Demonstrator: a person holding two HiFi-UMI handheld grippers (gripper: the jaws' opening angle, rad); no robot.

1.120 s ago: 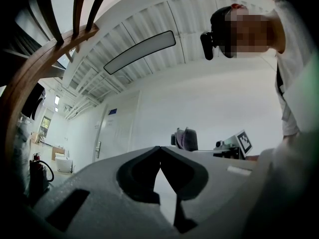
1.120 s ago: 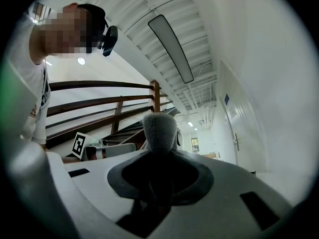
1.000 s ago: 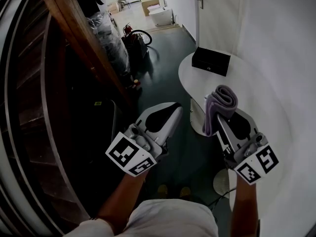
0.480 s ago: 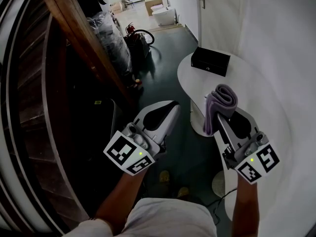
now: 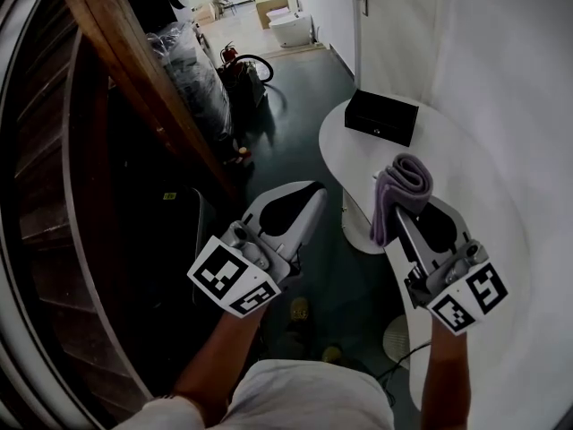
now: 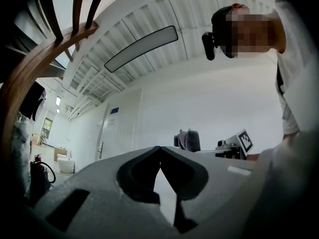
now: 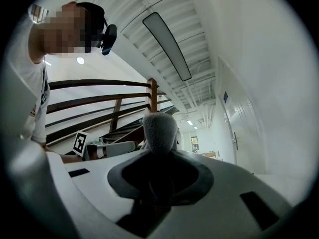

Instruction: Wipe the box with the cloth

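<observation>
A black box [image 5: 382, 115] lies on the white round table [image 5: 466, 177] at its far edge. My right gripper [image 5: 405, 206] is shut on a folded grey cloth [image 5: 399, 192], which sticks up past the fingertips above the table's near part, well short of the box. In the right gripper view the cloth [image 7: 159, 132] stands between the jaws. My left gripper [image 5: 309, 197] is shut with nothing in it, held over the dark floor left of the table. The left gripper view shows the jaws [image 6: 160, 148] meeting at the tips, with the cloth [image 6: 188, 140] beyond.
A wooden stair rail [image 5: 134, 70] and dark steps fill the left. Wrapped bundles [image 5: 192, 74], a red extinguisher [image 5: 230, 54] and a hose lie down the corridor. A white door [image 5: 389, 16] and wall stand behind the table. The table's pedestal [image 5: 356, 227] stands between my grippers.
Both grippers and my view have shifted slightly; the table and box sit a little nearer in the frame. The cloth stays gripped, and the left jaws stay together.
</observation>
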